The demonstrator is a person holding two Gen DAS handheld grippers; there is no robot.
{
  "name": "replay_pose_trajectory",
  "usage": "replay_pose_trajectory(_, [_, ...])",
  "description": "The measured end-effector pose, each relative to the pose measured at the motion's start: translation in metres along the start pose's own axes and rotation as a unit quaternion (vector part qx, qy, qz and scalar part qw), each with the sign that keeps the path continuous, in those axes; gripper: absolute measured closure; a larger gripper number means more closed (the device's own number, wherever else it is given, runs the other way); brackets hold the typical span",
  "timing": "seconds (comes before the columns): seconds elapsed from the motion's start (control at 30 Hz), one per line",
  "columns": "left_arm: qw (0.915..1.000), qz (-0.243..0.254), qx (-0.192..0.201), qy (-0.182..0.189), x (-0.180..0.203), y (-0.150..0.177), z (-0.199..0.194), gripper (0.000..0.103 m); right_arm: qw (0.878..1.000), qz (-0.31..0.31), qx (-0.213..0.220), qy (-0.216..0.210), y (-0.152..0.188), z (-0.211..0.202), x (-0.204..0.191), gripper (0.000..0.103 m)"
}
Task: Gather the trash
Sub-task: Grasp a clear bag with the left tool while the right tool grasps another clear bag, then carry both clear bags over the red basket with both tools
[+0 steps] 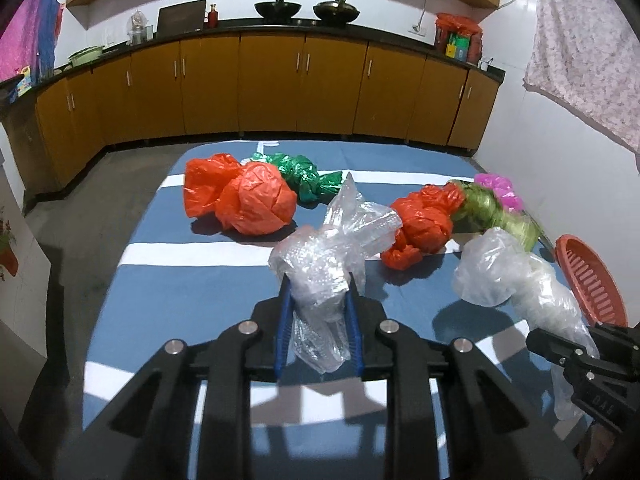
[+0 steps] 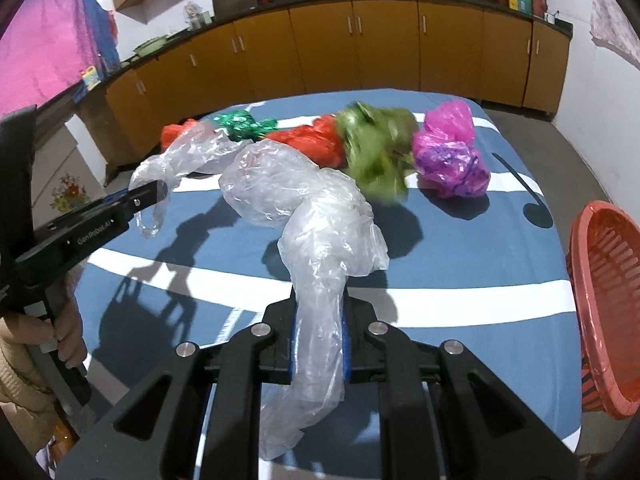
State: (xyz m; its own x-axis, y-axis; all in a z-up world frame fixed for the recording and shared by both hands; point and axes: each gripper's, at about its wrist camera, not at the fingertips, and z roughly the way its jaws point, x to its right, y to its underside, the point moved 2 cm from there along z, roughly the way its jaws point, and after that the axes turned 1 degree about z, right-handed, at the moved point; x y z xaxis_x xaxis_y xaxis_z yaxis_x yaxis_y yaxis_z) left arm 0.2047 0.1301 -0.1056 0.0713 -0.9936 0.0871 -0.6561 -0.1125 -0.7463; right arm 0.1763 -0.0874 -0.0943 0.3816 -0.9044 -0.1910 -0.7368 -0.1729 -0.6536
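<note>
2 clear bags clamped and lifted, basket waiting at 3 o'clock

The blue-striped cloth (image 2: 460, 292) is spread with knotted bags; the orange basket (image 2: 608, 312) is seen at its 3 o'clock edge, nearer the right gripper (image 2: 320, 344), whose fingers are clenched on a smooth clear bag (image 2: 316, 224) trailing toward 11 o'clock. A bubble-wrap bag (image 1: 328, 264) is clamped by the left gripper (image 1: 318, 332), its long axis toward 12 o'clock. "GenRobot.AI" is read, partly blurred, on the left gripper's side.

Bare cloth (image 2: 460, 256) beside basket (image 2: 600, 304)
</note>
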Motion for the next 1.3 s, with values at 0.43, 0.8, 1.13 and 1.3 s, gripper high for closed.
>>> replay_pose_trajectory(0.43, [0.9985, -0.005, 0.052, 0.02, 0.009, -0.017, -0.053, 0.079, 0.996, 0.02, 0.085, 0.023, -0.019, -0.058, 0.017, 0.088])
replay_pose_trajectory(0.8, [0.9928, 0.027, 0.071, 0.092, 0.094, -0.04, -0.061, 0.079, 0.971, 0.112, 0.155, 0.144, -0.013, -0.116, 0.111, 0.088])
replay_pose_trajectory(1.13, [0.9766, 0.078, 0.052, 0.193, 0.219, -0.043, -0.047, 0.079, 0.937, 0.193, 0.161, 0.243, 0.017, -0.155, 0.208, 0.088])
replay_pose_trajectory(1.3, [0.9687, 0.098, 0.036, 0.225, 0.273, -0.037, -0.034, 0.079, 0.927, 0.221, 0.158, 0.258, 0.032, -0.164, 0.238, 0.088])
